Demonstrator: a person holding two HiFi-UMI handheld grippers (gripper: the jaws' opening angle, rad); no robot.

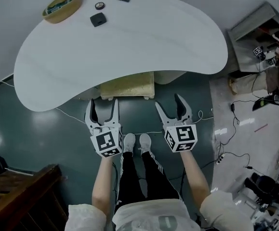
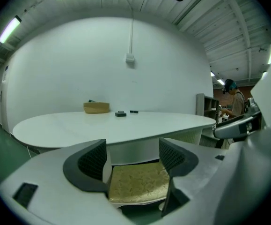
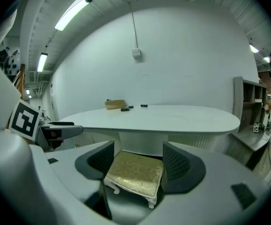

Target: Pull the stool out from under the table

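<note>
Right now both pairs of tongs are spread wide and empty. My left tongs (image 1: 104, 104) and right tongs (image 1: 168, 101) hover just short of the gold-cushioned stool with white carved legs (image 1: 127, 86), one off each front corner, touching nothing. The stool sits mostly tucked beneath the near edge of the white kidney-shaped desk (image 1: 129, 37), with only its front strip showing from the head view.

I see several ways this could go wrong. The cushion looks soft, so if I close on padding rather than the frame, I expect the tongs to slip off as I pull. An uneven pull from the two sides would likely swing the stool and knock a leg against the desk's base. Lifting while dragging could bump the seat into the desk's underside. A thin white cable (image 1: 151, 132) lies on the dark green floor (image 1: 43, 129) between the stool and my white shoes (image 1: 128, 141). A leg could snag that cable, and my feet stand right in the stool's path.
</note>
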